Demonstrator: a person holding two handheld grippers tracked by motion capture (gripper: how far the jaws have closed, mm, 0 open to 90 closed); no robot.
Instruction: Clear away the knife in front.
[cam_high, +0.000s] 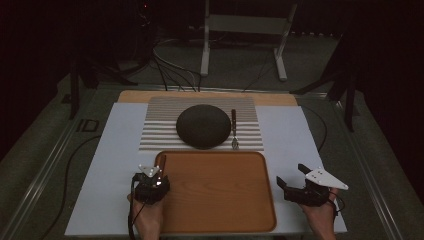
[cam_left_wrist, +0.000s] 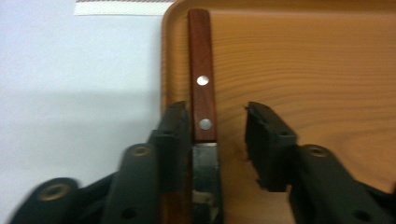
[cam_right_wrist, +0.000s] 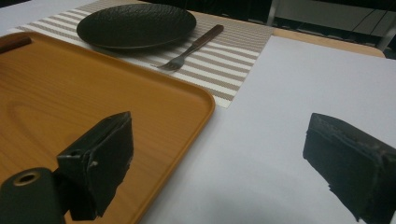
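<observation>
A knife with a reddish wooden handle (cam_left_wrist: 201, 84) and two rivets lies inside the wooden tray (cam_left_wrist: 303, 60) along its left rim (cam_high: 161, 164). My left gripper (cam_left_wrist: 218, 112) stands over it with its jaws apart. The handle's lower end and the start of the blade sit between them, close against the left pad and well clear of the right one. In the high view that gripper (cam_high: 156, 173) is at the tray's near left corner. My right gripper (cam_high: 291, 175) is open over the white mat to the right of the tray (cam_right_wrist: 70, 93), nothing between its jaws (cam_right_wrist: 222, 126).
Beyond the tray (cam_high: 220, 200) a striped placemat (cam_high: 160, 125) carries a dark round plate (cam_high: 203, 126) with a fork (cam_high: 233, 129) to its right. A white mat (cam_high: 115, 165) covers the table. Cables and a metal stand lie on the floor past the far edge.
</observation>
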